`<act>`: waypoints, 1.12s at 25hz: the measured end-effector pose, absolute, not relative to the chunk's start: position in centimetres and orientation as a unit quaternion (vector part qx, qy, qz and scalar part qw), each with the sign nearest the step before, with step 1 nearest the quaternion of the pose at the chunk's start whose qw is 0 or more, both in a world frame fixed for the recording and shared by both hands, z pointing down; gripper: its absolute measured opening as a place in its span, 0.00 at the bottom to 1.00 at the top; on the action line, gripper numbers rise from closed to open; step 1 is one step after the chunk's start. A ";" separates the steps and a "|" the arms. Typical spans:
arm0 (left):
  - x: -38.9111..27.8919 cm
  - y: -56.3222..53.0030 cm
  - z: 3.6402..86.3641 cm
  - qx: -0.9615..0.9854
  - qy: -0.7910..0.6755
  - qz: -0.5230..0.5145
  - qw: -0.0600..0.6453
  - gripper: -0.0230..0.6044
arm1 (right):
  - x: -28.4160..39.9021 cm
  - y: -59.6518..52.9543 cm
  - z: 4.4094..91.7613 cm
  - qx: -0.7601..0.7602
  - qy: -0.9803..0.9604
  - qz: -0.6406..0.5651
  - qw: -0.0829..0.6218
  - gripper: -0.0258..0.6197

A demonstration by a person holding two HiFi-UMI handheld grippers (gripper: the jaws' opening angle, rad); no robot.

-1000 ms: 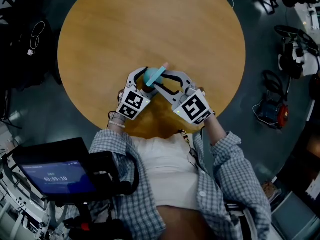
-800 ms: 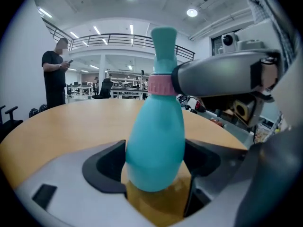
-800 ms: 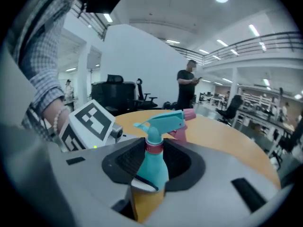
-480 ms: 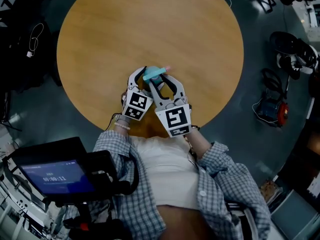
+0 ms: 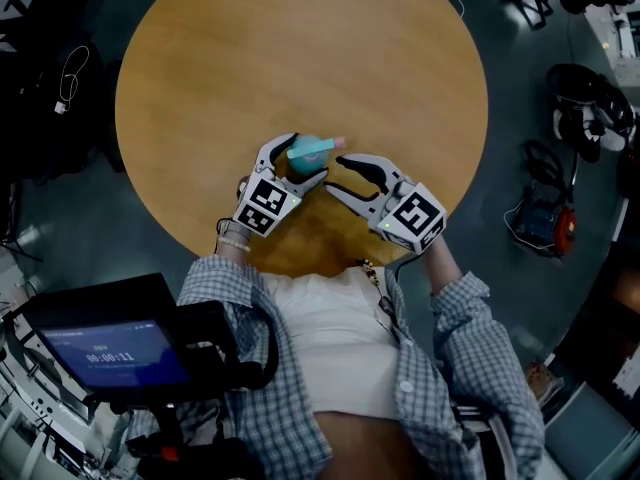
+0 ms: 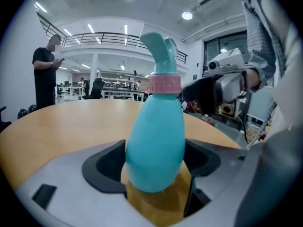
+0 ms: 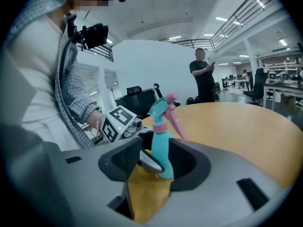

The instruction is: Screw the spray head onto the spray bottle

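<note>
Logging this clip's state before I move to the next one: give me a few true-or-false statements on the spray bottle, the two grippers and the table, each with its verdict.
1. The left gripper is shut on the body of the spray bottle, which stands upright. True.
2. The right gripper is clamped on the spray head. False: its jaws have just been opening and stand apart beside the bottle, pressing on nothing.
3. The spray head sits on top of the bottle, above a pink collar. True.
4. The table is square and white. False: it is round and wood-coloured.
</note>
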State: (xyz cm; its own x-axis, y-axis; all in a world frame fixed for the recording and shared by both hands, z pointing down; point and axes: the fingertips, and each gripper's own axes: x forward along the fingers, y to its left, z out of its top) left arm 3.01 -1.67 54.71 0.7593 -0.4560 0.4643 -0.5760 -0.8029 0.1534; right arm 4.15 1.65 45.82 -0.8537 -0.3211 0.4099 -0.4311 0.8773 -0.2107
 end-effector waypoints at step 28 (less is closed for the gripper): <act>3.2 -0.9 54.6 0.919 -0.311 0.199 0.140 0.65 | 0.4 -0.4 45.4 0.281 -0.933 0.066 0.213 0.23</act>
